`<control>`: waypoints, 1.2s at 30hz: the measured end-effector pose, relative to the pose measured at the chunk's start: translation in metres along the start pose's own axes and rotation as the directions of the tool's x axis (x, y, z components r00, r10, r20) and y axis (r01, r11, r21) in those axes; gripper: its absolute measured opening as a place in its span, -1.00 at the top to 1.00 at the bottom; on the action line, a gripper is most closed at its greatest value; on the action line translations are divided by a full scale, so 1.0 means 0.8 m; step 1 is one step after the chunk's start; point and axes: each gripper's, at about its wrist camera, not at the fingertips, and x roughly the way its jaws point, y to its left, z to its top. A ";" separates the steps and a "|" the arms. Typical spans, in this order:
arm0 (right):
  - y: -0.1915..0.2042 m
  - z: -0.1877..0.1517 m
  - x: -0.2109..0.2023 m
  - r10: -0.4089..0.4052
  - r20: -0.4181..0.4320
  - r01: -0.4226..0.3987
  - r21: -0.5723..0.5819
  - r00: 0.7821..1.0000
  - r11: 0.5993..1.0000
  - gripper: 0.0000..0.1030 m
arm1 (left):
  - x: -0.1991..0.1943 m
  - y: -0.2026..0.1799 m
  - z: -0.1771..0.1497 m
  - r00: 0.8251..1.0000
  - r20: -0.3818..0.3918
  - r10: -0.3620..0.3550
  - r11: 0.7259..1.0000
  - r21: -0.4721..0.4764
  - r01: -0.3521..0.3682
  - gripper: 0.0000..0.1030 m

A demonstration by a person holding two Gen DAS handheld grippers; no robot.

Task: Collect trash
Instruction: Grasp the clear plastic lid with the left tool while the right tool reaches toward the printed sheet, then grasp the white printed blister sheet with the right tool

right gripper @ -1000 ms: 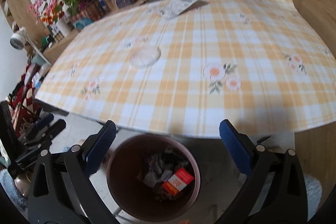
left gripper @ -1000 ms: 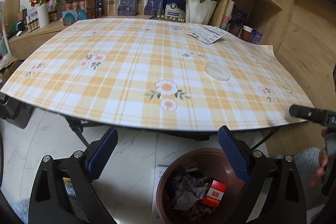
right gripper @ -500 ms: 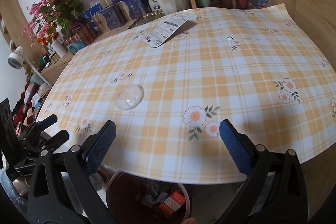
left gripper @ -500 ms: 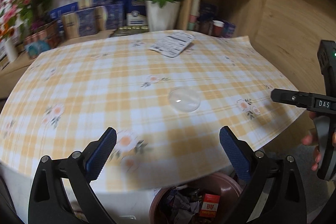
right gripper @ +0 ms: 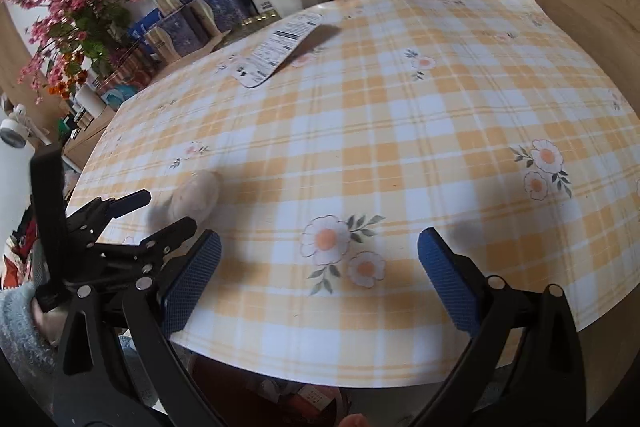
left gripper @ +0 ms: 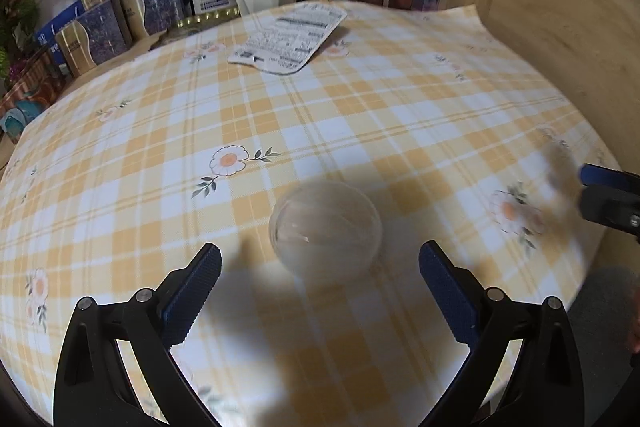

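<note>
checked tablecloth [left gripper: 360, 115] bears a clear dome lid [left gripper: 325, 227] before wide-open, empty left tongs [left gripper: 320, 267].

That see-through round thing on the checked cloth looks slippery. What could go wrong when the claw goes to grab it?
The clear dome is smooth and rounded, so it may squirt out of the open left gripper as it shuts. The right gripper hovers close by; the two could bump.

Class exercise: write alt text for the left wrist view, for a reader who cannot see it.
The open left gripper hovers just short of a clear domed plastic lid lying on the yellow checked floral tablecloth. A white printed packaging card lies near the far edge.
</note>
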 end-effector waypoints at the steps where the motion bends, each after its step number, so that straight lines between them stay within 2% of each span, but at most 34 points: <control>1: -0.005 0.002 0.001 0.000 0.003 0.000 0.010 1.000 1.000 -0.89 | 0.007 0.001 0.004 1.000 -0.006 0.008 1.000 0.001 -0.008 -0.88; 13: -0.024 0.016 0.011 0.039 0.011 -0.039 0.050 0.999 0.998 -0.89 | 0.037 -0.005 0.016 0.997 -0.037 0.073 0.996 0.048 -0.072 -0.84; 14: -0.024 0.016 0.012 0.041 0.010 -0.041 0.049 0.999 0.998 -0.89 | 0.036 -0.004 0.016 0.998 -0.034 0.060 0.997 0.041 -0.059 -0.69; 15: -0.024 0.017 0.012 0.043 0.009 -0.043 0.049 0.999 0.998 -0.89 | 0.035 -0.003 0.017 0.999 -0.032 0.040 0.999 0.034 -0.039 -0.44; 16: -0.024 0.017 0.013 0.046 0.008 -0.047 0.047 0.999 0.998 -0.89 | 0.033 -0.003 0.018 0.999 -0.031 0.028 0.999 0.030 -0.027 -0.27; 18: -0.024 0.019 0.014 0.053 0.009 -0.054 0.042 0.999 0.998 -0.89 | 0.029 -0.004 0.019 0.999 -0.029 0.041 0.999 0.032 -0.040 -0.24; 20: -0.023 0.022 0.016 0.066 0.011 -0.067 0.037 0.998 0.997 -0.88 | 0.021 -0.001 0.018 1.000 -0.011 0.009 1.000 0.021 -0.009 -0.24; 23: -0.023 0.033 0.020 0.095 0.015 -0.096 0.036 0.995 0.995 -0.80 | 0.008 0.009 0.017 1.000 0.007 0.000 1.000 -0.016 0.001 -0.23; 29: -0.013 0.084 0.050 0.160 0.031 -0.161 0.020 0.987 0.987 -0.70 | -0.026 0.045 0.020 0.998 0.058 -0.004 0.994 -0.110 0.010 -0.23; 36: 0.017 0.176 0.132 0.180 0.043 -0.179 -0.023 0.983 0.984 -0.63 | -0.059 0.094 0.019 0.995 0.100 0.030 0.977 -0.212 -0.008 -0.23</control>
